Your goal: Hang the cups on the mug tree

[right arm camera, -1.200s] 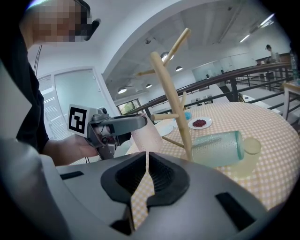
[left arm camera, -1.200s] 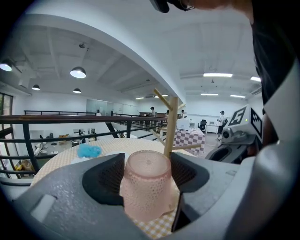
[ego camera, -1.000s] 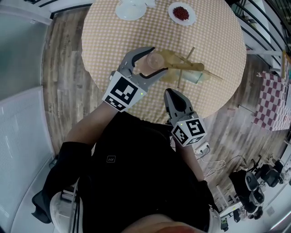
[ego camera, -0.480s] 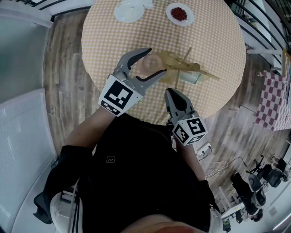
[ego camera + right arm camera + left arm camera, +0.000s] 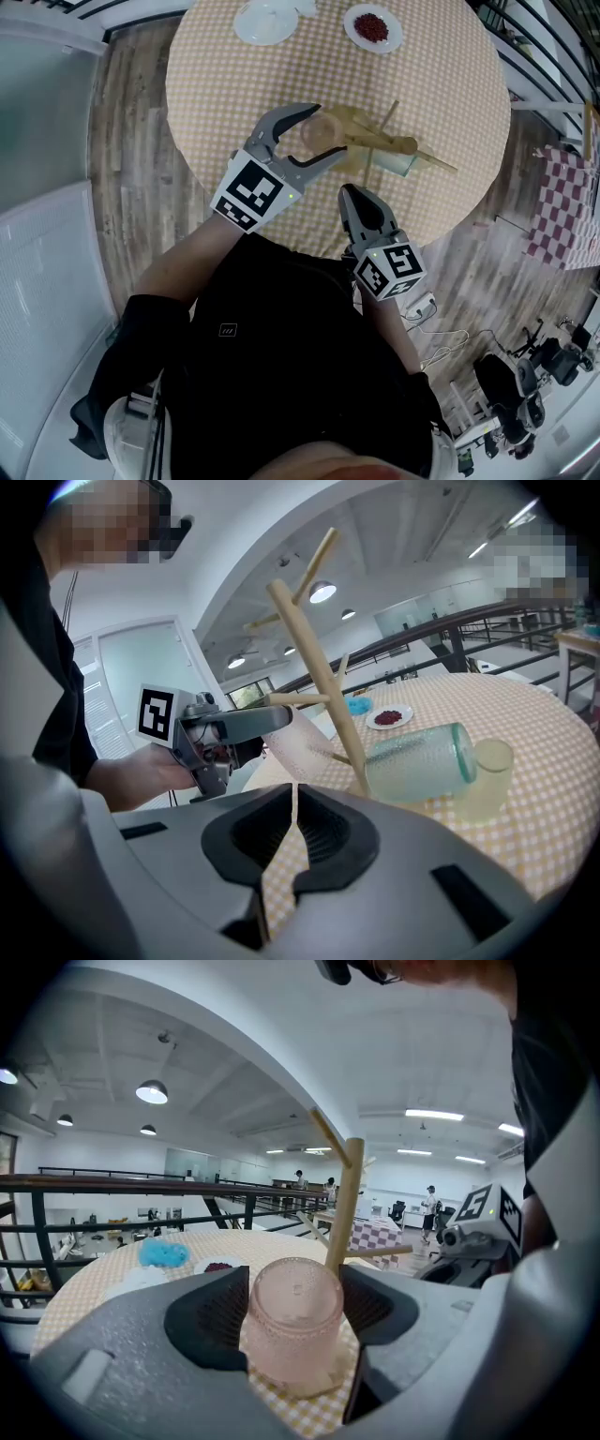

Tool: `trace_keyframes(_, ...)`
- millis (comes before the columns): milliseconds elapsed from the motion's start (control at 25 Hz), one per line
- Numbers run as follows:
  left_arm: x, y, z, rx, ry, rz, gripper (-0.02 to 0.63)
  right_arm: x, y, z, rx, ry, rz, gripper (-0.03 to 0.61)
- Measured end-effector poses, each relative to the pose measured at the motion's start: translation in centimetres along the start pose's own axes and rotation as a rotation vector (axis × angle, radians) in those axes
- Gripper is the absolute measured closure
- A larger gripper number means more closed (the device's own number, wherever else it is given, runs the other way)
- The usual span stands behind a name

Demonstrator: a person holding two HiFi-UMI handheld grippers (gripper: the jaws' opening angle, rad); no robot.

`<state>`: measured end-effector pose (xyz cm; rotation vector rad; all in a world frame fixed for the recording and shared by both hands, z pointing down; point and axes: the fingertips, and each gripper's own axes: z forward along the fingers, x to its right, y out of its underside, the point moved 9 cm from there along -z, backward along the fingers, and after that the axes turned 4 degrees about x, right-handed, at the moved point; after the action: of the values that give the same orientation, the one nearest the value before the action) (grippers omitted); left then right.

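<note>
Your left gripper (image 5: 326, 132) is grasping the pink cup (image 5: 292, 1321) right beside the mug tree (image 5: 389, 141), while your right gripper (image 5: 354, 195) is hovering clenched and empty near the table (image 5: 216, 84) edge.

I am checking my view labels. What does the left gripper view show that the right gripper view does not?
Only the left gripper view: the right gripper, seen from outside. Only the right gripper view: a green cup on its side by a yellowish cup, and its own fingers shut, empty. Both: the mug tree, the pink cup held by the left gripper, the plate of red food.
</note>
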<state>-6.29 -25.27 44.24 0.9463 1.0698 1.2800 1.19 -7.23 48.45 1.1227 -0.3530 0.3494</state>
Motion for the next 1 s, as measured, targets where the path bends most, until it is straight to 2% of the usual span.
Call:
trace_keyframes(320,-0.3,1.7,1.6,-0.046,0.060,0.012,0.310,0.7,1.7,1.9,-0.020,-0.027,0.040,0.549)
trace_keyframes(600,-1.2,1.8,1.7,-0.051,0.090,-0.059,0.310,0.7,2.0,2.5,-0.026,-0.039,0.054,0.549)
trace_keyframes(760,-1.8,1.7,2.0,-0.028,0.099,-0.097,0.310,0.7,1.8,2.4,-0.038,-0.033,0.059,0.549)
trace_keyframes(1000,-2.9,1.9,3.0,-0.001,0.097,-0.097,0.310,0.2,1.6,1.5,-0.057,-0.020,0.048,0.549)
